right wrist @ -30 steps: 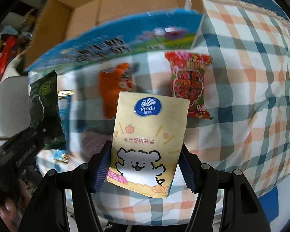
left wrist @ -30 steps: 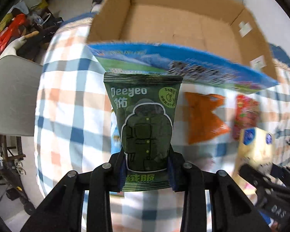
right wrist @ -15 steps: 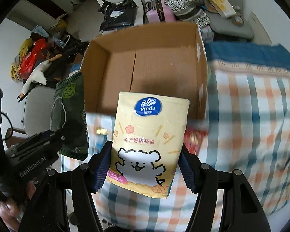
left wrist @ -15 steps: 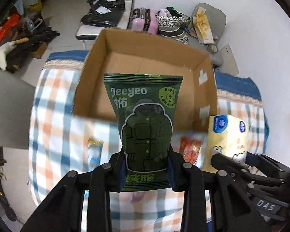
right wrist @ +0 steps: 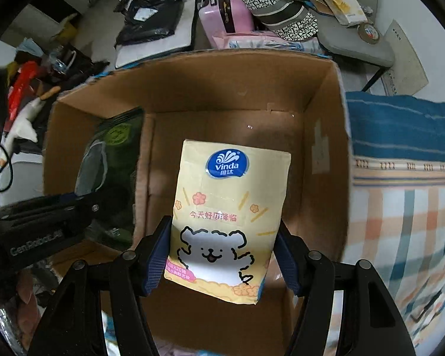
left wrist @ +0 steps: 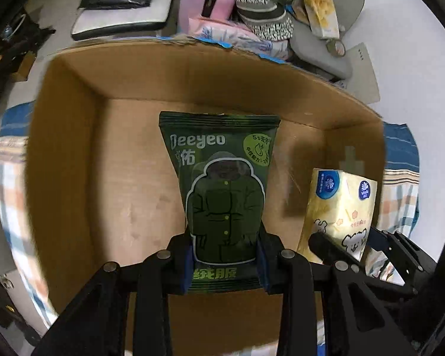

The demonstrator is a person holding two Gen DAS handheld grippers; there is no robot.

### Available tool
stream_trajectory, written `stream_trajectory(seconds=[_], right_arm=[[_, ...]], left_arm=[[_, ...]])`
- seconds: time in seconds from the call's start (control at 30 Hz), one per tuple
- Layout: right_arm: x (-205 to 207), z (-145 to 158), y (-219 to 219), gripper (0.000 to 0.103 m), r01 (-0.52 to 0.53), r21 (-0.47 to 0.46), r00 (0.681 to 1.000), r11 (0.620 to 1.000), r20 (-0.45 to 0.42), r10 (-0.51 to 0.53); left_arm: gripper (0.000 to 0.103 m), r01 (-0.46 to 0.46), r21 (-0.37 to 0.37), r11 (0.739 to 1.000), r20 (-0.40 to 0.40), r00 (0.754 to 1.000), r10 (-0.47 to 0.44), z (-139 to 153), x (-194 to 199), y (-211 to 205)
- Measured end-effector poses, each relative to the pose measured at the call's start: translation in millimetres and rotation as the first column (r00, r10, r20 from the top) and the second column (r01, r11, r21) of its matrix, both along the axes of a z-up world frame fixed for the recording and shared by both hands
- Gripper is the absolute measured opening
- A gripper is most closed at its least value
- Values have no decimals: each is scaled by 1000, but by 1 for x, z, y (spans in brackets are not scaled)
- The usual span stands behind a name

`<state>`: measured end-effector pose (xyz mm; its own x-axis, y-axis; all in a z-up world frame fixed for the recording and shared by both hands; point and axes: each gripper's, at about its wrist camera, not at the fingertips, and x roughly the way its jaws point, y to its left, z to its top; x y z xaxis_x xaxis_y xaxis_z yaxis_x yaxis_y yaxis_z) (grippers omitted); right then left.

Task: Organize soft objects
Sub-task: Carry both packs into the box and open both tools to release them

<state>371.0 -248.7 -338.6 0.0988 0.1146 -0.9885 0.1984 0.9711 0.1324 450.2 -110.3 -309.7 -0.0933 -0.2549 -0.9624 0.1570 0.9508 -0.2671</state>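
My left gripper (left wrist: 225, 264) is shut on a dark green Deeyeo wipes packet (left wrist: 222, 190), held over the inside of an open cardboard box (left wrist: 74, 154). My right gripper (right wrist: 222, 258) is shut on a yellow Vinda tissue pack (right wrist: 231, 207), also over the box (right wrist: 237, 95), on its right side. In the left wrist view the tissue pack (left wrist: 341, 207) and the right gripper (left wrist: 341, 252) show at lower right. In the right wrist view the green packet (right wrist: 109, 166) and the left gripper (right wrist: 83, 207) show at left. The box floor is bare cardboard.
The box sits on a checked cloth (right wrist: 400, 222) with a blue striped edge (right wrist: 400, 124). Beyond the box stand a pink suitcase (right wrist: 225, 9), a patterned bag (right wrist: 281, 9), a grey chair (right wrist: 350, 38) and black bags (right wrist: 148, 14) on the floor.
Both grippers have carried their packs forward from above the cloth to over the box's inside. The orange and red packets on the cloth have dropped out of view.
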Motion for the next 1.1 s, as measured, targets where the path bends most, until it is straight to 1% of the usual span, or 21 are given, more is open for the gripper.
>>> stream_trajectory(seconds=[0.03, 0.07, 0.2, 0.33, 0.37, 0.47, 0.53, 0.57, 0.6, 0.63, 0.7, 0.73, 0.77, 0.8, 0.83, 0.87, 0.9, 0.93, 0.97, 1.0, 1.1], right_arm=[[15, -5, -2, 67, -2, -10, 1000, 1000, -8, 2], [15, -11, -4, 67, -1, -19, 1000, 1000, -19, 0], [65, -29, -13, 67, 0, -40, 999, 999, -49, -2], [78, -34, -8, 67, -35, -68, 999, 997, -41, 32], [79, -36, -8, 68, -44, -81, 998, 996, -46, 40], [92, -42, -4, 70, -70, -82, 996, 994, -62, 65], [94, -39, -5, 70, -55, -82, 997, 995, -65, 50], [95, -39, -5, 72, -52, -80, 997, 995, -66, 47], [96, -39, -5, 74, -48, -73, 997, 996, -67, 44], [96, -38, -5, 75, -48, -70, 997, 996, -68, 43], [97, -36, -5, 81, -46, -79, 997, 996, -65, 41], [99, -35, -5, 84, -45, -92, 997, 995, -65, 40], [98, -33, -5, 89, -49, -108, 997, 993, -66, 42], [98, -30, -4, 89, -50, -117, 997, 992, -66, 43], [96, -28, -4, 89, -49, -121, 997, 991, -67, 41], [94, -25, -4, 89, -50, -121, 997, 991, -68, 42], [91, -21, -3, 92, -47, -123, 997, 991, -67, 39], [88, -17, -1, 96, -45, -129, 997, 991, -67, 37], [83, -14, 1, 103, -45, -137, 997, 990, -66, 36], [78, -10, 3, 103, -46, -138, 997, 989, -64, 37], [62, -5, 9, 103, -28, -130, 997, 991, -71, 19]], left_arm=[[31, 7, -7, 1000, -13, 1000, -7, -6, 5, -4], [31, 12, -13, 1000, -26, 1000, -13, -14, 10, -6], [31, 35, -36, 999, -52, 998, -37, -31, 19, -16], [30, 61, -53, 997, -61, 996, -65, -41, 22, -23], [31, 63, -46, 997, -53, 996, -65, -39, 21, -24], [32, 67, -15, 998, -45, 997, -67, -41, 25, -24], [32, 52, 4, 999, -49, 997, -52, -42, 25, -22], [32, 51, 9, 999, -43, 998, -50, -42, 26, -22], [35, 53, 17, 998, -39, 998, -52, -42, 26, -22], [35, 53, 21, 998, -39, 998, -52, -40, 24, -21], [36, 58, 27, 998, -30, 998, -57, -38, 22, -18], [38, 56, 27, 998, -25, 998, -56, -36, 21, -15], [44, 55, 30, 998, -15, 998, -55, -32, 19, -9], [50, 57, 34, 998, -3, 998, -57, -28, 17, -6], [52, 56, 45, 997, 10, 998, -57, -27, 18, -6], [58, 54, 59, 997, 29, 998, -56, -22, 16, -4], [70, 56, 62, 996, 44, 997, -59, -18, 13, -1], [77, 58, 71, 996, 61, 996, -62, -14, 10, 3], [86, 60, 92, 994, 84, 994, -68, -8, 6, 6], [89, 65, 104, 993, 106, 992, -75, -3, 1, 10], [91, 65, 118, 991, 141, 987, -81, 6, -6, 10]])
